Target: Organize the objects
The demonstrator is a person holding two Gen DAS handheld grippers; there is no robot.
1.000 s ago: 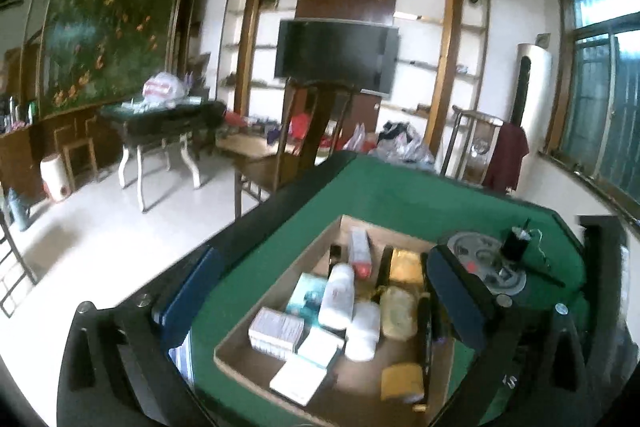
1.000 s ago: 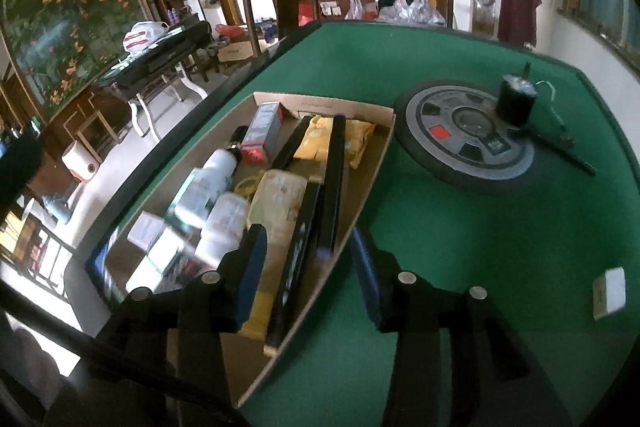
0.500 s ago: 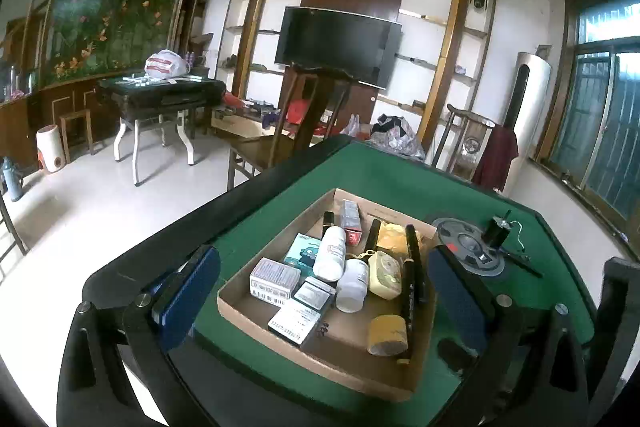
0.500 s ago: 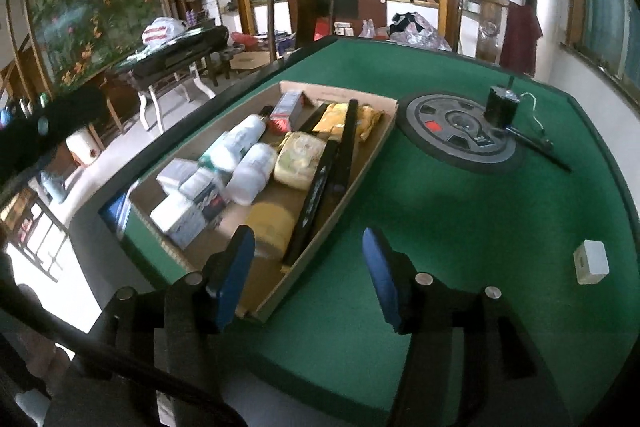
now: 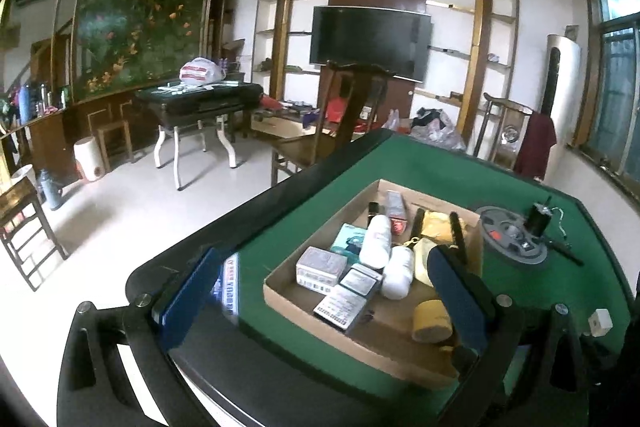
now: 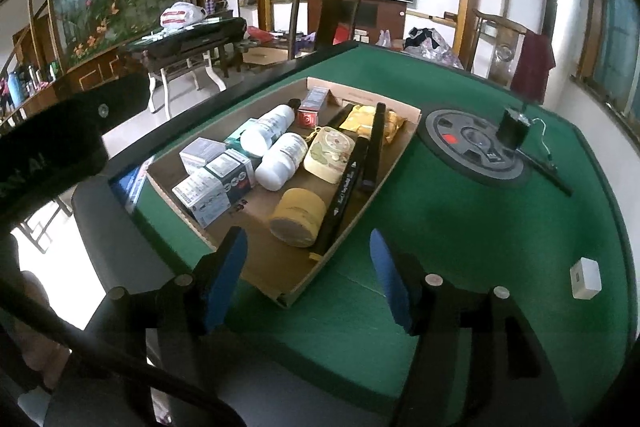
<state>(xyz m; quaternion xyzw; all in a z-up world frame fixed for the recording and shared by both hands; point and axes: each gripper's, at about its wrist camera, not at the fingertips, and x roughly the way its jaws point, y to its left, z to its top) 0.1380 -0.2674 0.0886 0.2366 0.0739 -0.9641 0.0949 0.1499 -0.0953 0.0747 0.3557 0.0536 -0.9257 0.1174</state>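
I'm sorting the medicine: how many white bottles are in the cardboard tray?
2. Both lie side by side mid-tray: the longer white bottle nearer the far wall, the shorter white bottle just in front, beside the yellow pouch. Another could hide under the clutter.

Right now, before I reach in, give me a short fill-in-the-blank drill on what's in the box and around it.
1. The two white bottles lie inside the ____ box.
2. The yellow tape roll lies in the box next to the long ____ markers.
3. The small white cube sits on the ____ felt, outside the box.
4. The right tongs are ____, with nothing between them.

Missing words: cardboard; black; green; open
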